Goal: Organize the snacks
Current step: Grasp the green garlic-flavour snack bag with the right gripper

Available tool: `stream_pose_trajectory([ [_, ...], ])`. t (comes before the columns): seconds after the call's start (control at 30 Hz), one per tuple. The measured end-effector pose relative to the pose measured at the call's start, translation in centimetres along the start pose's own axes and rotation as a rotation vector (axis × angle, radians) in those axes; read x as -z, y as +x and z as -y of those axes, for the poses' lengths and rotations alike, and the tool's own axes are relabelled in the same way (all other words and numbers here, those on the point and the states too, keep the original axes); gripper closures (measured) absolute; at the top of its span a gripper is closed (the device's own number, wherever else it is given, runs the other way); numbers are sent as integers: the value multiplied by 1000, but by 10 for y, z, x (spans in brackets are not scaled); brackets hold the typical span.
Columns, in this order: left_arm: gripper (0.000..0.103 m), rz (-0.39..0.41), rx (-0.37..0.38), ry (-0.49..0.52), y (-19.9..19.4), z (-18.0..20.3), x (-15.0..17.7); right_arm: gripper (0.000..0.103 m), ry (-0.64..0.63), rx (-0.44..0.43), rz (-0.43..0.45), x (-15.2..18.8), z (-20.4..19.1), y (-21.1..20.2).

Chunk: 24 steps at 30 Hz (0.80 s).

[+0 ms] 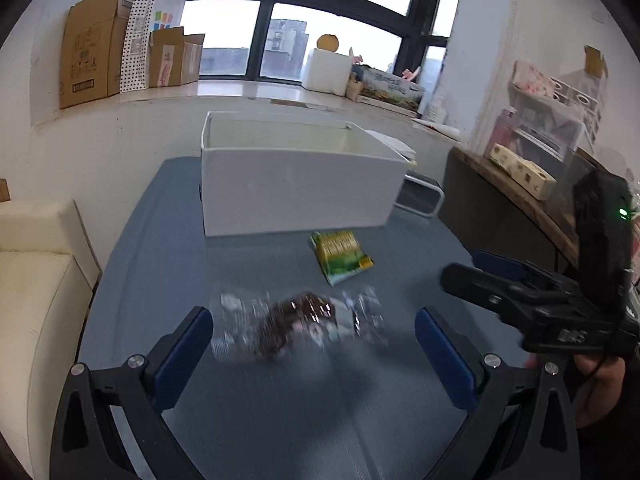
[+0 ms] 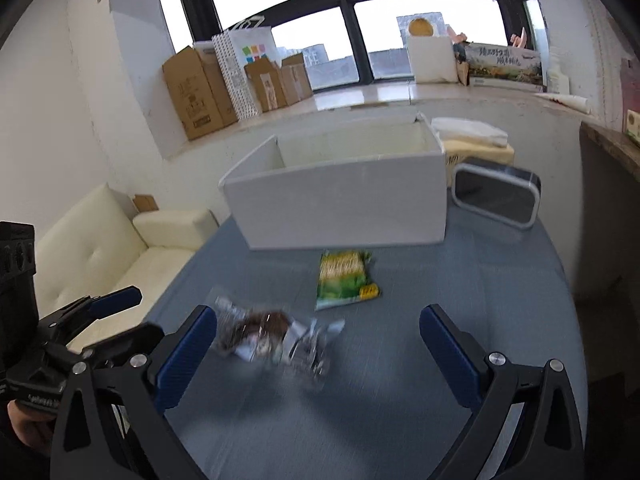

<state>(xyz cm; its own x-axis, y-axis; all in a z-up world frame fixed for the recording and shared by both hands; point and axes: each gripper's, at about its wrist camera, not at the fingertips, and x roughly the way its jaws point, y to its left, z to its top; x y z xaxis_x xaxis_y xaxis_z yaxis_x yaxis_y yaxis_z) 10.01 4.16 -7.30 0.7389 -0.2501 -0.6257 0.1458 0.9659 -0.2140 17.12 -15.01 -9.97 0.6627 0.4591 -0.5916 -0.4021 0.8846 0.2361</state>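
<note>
1. The clear-wrapped snack (image 1: 298,322), a crinkly transparent packet with dark brown contents, lies flat on the blue tabletop (image 1: 280,412), nearest the cameras. In the left wrist view it sits between and just ahead of the two blue pads; in the right wrist view (image 2: 272,336) it lies toward the left pad. Blur hides its exact outline.
2. The green snack packet (image 1: 341,256) lies farther on, just in front of the white box (image 1: 296,188), apart from the clear one and not touching the box wall.
3. The white box stands open-topped at the back of the tabletop. From here I cannot see whether anything lies inside.
4. The left hand-held gripper (image 1: 314,344) is spread wide and holds nothing. The right hand-held gripper (image 2: 316,344) is likewise spread and empty, hovering over the tabletop.
5. My judgement: the step in hand is picking the clear-wrapped snack with the left hand-held gripper. To do it well, centre the dark, solid middle between the pads, not the loose twisted ends, which would likely slip or crumple.
6. Come down low enough that the pads bracket the packet's body, then close gently; the wrapper looks slick.
7. Keep the right hand-held gripper aside, or send it to the green snack packet, so the two do not collide over the box.
</note>
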Motion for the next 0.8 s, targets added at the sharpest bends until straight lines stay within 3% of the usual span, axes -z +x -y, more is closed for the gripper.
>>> stream_pose_trajectory([
  [0.33,0,-9,5,2,-18,-7,16,0,-9,26,-55,6,-2,23],
  [0.53,0,-6,-2,28,-23,-15,23,0,-16,45,-136,-6,6,73],
  [0.8,0,-29,-15,134,-23,-19,30,0,-107,140,-202,-30,0,141],
])
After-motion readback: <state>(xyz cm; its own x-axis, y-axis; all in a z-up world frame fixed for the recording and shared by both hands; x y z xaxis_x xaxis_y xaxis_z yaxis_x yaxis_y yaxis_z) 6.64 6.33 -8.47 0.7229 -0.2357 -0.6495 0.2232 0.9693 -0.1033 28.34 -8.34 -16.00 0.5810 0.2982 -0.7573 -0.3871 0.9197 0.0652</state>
